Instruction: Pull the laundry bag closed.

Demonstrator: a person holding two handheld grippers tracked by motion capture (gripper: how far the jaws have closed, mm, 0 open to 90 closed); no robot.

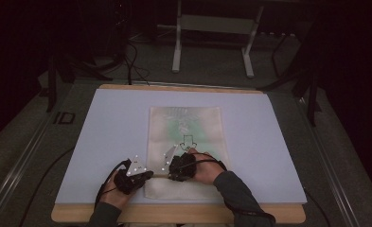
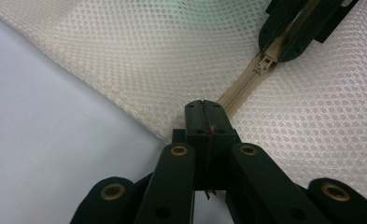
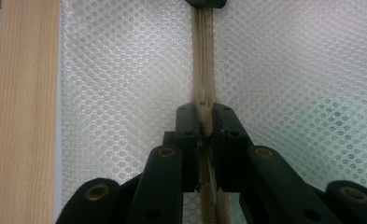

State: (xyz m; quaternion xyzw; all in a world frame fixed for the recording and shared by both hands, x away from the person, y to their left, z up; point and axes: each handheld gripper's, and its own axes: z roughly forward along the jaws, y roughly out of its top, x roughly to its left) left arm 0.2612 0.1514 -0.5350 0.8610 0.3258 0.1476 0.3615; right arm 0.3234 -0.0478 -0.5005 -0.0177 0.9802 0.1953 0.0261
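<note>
Lavender table mat [image 1: 108,137] under cream mesh bag [image 1: 183,130], beige zipper [image 3: 203,56].

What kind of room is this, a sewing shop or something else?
Probably a lab or recording studio, not a shop: a dark room, a white-topped table with one mesh zip bag, cables on the floor, and a metal stand behind.

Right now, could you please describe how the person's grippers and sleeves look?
Both are black. The left gripper and right gripper each carry a grey three-cornered plate with white dots on top, and a black cable trails from each. In the gripper views, the jaws are black linked bars with brass-coloured rivets. The right sleeve is dark grey; the left sleeve is dark too.
</note>
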